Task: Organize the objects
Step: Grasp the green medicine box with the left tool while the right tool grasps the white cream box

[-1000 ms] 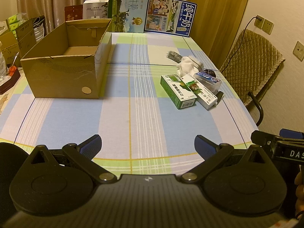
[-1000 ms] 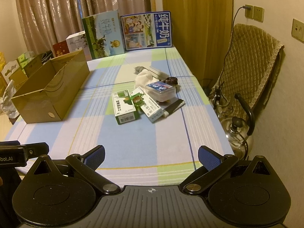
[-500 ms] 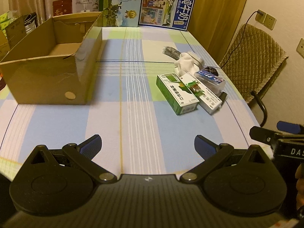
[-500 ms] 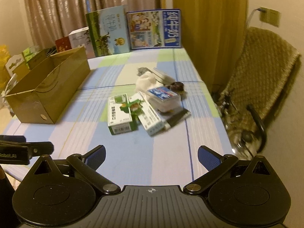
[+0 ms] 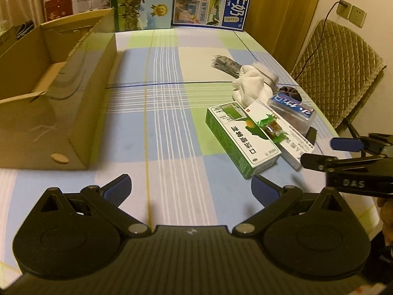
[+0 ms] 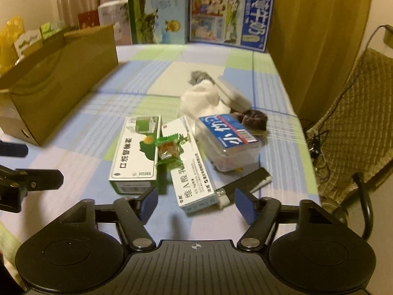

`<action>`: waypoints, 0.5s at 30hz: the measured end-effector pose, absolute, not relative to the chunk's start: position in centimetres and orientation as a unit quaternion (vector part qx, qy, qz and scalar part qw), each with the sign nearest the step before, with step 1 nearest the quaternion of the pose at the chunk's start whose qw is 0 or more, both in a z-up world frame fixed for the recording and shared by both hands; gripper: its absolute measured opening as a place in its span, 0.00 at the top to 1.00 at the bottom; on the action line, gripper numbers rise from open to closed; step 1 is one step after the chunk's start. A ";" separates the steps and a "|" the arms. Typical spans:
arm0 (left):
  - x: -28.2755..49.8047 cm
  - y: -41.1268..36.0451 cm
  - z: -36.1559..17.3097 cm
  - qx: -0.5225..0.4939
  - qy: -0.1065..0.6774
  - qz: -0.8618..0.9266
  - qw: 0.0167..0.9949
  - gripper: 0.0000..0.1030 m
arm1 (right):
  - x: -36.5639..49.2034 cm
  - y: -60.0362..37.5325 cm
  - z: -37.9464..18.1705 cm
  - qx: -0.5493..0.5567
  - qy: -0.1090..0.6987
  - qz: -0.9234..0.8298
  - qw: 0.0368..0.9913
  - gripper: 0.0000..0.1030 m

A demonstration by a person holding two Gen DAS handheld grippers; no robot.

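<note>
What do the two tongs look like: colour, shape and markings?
The left tongs and the right tongs look alike: black bodies with a ribbed middle, two round discs, silver pivot screws and angled black arms ending in blue ribbed fingers. White letters "DAS" show on the right one's side in the left wrist view. No cables or sleeves are visible.

**Two black tools with blue pads**

The left tool is matte black: a ribbed centre plate with a small white emblem, two round discs with triangular cut-outs, and linkage arms on silver pivot screws. Its fingers carry ribbed blue pads. The right tool matches it; seen from the left camera, its side bears pale letters "DAS".
</note>
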State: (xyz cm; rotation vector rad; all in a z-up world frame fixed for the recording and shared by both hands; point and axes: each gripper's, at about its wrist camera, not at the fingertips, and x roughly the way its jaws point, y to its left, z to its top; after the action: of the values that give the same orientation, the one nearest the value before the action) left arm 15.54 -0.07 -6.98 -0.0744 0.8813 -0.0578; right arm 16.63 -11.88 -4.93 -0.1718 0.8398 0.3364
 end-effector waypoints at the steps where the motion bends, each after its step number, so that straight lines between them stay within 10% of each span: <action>1: 15.9 0.0 -7.2 -0.034 0.427 -0.030 0.903 0.01 | 17.0 -11.7 -5.3 -0.088 0.406 0.163 0.895 0.39; 5: 17.1 0.4 -8.2 -0.034 0.430 -0.038 0.901 0.01 | 18.1 -10.8 -6.5 -0.107 0.411 0.160 0.891 0.59; 15: 17.3 1.8 -8.9 -0.043 0.429 -0.050 0.901 0.01 | 17.3 -8.4 -7.0 -0.065 0.435 0.211 0.873 0.65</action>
State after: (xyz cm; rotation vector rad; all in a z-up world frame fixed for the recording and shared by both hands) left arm 17.34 1.84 -8.92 -0.0895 0.8883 -0.1027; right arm 17.33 -8.38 -7.00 -0.1365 0.9081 0.4413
